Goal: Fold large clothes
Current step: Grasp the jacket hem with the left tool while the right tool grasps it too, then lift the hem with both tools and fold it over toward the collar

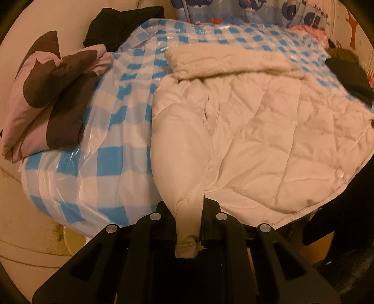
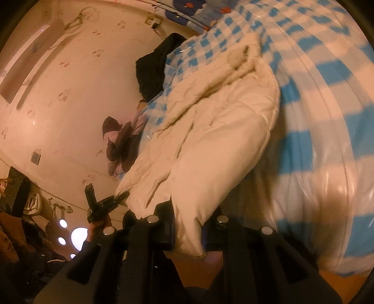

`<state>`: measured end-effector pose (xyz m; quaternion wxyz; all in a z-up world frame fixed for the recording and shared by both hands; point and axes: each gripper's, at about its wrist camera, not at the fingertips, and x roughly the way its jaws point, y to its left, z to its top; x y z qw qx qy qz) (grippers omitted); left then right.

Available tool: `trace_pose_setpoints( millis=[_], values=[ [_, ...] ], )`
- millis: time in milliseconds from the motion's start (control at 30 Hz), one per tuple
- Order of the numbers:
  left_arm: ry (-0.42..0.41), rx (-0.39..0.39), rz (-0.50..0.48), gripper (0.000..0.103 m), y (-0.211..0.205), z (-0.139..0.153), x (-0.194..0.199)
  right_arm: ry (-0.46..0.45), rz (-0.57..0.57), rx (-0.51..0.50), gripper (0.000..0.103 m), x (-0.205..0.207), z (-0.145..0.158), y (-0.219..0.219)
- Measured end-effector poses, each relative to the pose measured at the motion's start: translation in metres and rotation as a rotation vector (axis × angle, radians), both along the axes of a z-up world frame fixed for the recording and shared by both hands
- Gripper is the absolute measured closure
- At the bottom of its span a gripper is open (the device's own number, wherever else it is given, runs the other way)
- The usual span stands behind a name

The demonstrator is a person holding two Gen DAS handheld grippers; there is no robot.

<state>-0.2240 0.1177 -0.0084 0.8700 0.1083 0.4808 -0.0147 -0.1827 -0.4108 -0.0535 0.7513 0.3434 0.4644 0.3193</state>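
Note:
A cream quilted coat (image 1: 257, 131) with a fleecy hood (image 1: 231, 62) lies spread on the blue-and-white checked bed cover (image 1: 112, 112). My left gripper (image 1: 188, 210) is shut on the coat's near hem corner, a strip of fabric hanging down between its fingers. In the right wrist view the same coat (image 2: 210, 131) stretches away along the bed, and my right gripper (image 2: 189, 222) is shut on another lifted part of its edge. The left gripper (image 2: 116, 198), held in a hand, shows there at the coat's far corner.
A folded pink-and-brown garment (image 1: 51, 98) lies at the bed's left edge, a black garment (image 1: 116, 25) behind it. Another dark garment with fur trim (image 1: 350, 74) sits at the right. Cartoon-print bedding (image 1: 245, 11) lines the far side. Bags and clutter (image 2: 21, 210) stand on the floor.

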Motion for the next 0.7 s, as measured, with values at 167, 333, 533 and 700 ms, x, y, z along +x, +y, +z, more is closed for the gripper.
trace_pose_setpoints(
  millis=[167, 333, 533, 700],
  values=[
    [-0.021, 0.098, -0.011, 0.091, -0.013, -0.012, -0.006, 0.011, -0.02, 0.005, 0.086, -0.008, -0.012, 0.001],
    [-0.056, 0.154, -0.023, 0.091, -0.022, -0.007, -0.013, -0.003, -0.026, -0.004, 0.086, -0.016, -0.009, 0.004],
    [-0.063, 0.131, -0.036, 0.091, -0.019, 0.002, -0.032, -0.024, -0.023, -0.003, 0.086, -0.037, 0.0, 0.002],
    [-0.073, 0.116, -0.051, 0.091, -0.021, 0.01, -0.052, -0.04, -0.032, 0.024, 0.086, -0.055, 0.007, -0.003]
  ],
)
